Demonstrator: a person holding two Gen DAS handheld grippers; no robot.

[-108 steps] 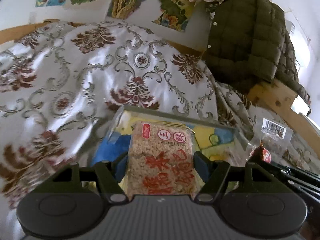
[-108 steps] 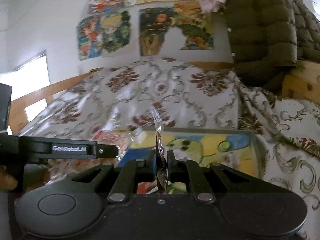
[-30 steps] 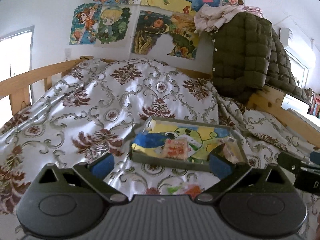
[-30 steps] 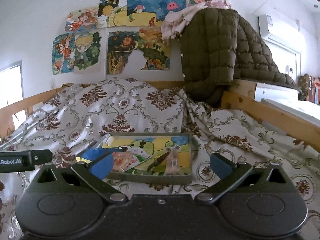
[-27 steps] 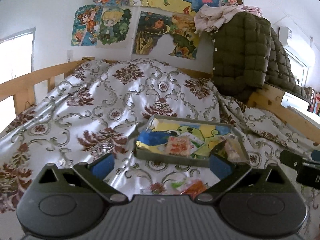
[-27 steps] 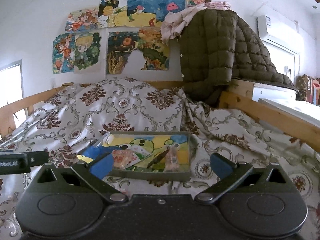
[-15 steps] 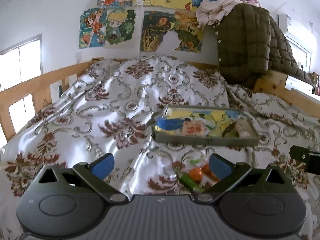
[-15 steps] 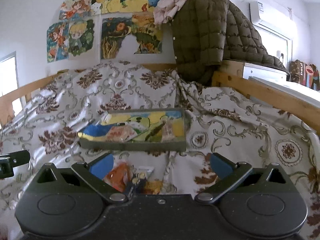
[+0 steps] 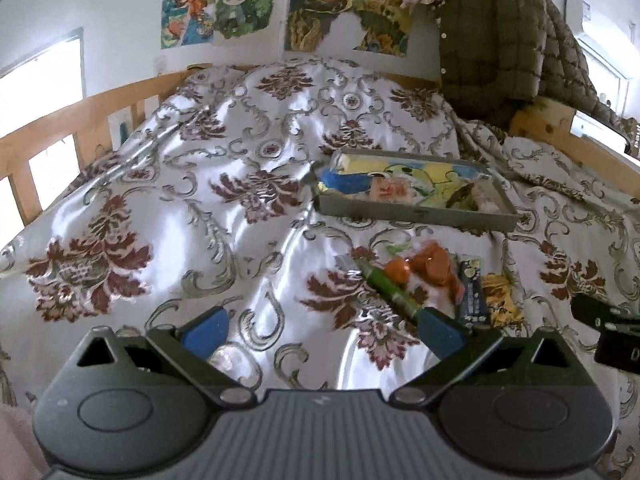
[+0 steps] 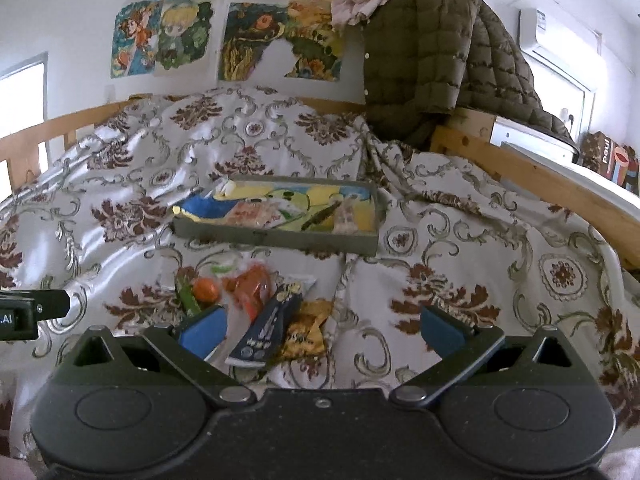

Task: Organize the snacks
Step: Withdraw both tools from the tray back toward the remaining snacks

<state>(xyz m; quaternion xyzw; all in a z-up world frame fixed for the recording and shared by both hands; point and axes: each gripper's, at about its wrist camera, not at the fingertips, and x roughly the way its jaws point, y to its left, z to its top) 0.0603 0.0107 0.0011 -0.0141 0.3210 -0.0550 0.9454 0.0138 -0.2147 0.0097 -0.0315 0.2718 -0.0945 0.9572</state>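
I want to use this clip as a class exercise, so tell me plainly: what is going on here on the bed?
A person holding two handheld grippers is sorting snacks into a tray on the bedspread. Both the left gripper and the right gripper are open and empty, held short of the tray. A few packets already lie in the tray, among them a rice-cracker pack. A loose pile sits in front of it: a green stick, an orange packet, a dark blue pack and a yellow packet.

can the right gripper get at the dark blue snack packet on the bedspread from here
Probably yes: the right gripper is open, and the dark blue snack packet lies just ahead, uncovered, partly over the yellow packet.
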